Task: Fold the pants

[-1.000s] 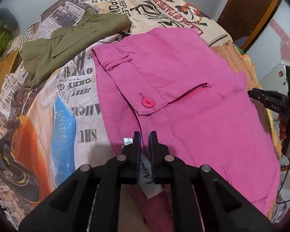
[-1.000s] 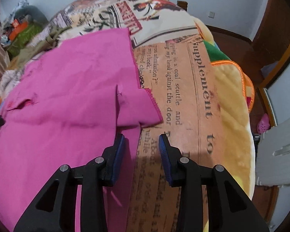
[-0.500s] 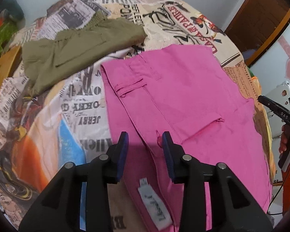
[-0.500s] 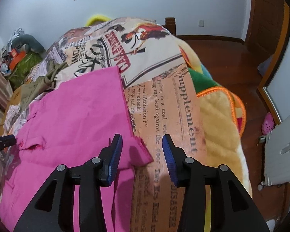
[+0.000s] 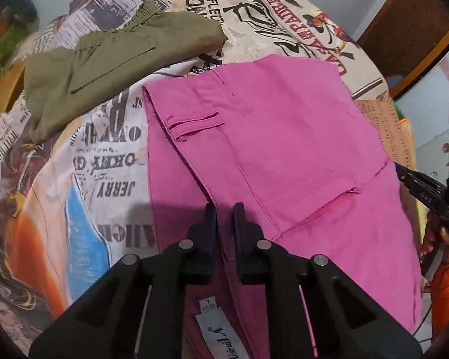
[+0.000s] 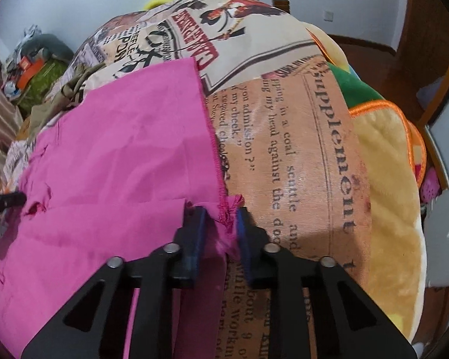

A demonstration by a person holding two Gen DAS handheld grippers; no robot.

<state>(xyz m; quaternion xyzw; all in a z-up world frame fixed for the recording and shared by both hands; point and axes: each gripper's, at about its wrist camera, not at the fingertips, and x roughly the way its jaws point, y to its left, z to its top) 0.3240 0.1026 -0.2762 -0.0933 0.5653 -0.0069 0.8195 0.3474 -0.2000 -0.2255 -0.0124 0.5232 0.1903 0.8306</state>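
Pink pants (image 5: 299,155) lie on a newspaper-print blanket (image 5: 104,161), the left gripper (image 5: 225,220) clenching their waistband edge, the right gripper (image 6: 221,224) pinching their hem corner.

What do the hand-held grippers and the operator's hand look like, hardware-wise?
Both the left hand-held gripper and right hand-held gripper are matte black with triangular cut-outs, silver pivot pins and dark blue fingers. Right unit shows "DAS" lettering and a green LED. Right hand wears an orange sleeve.
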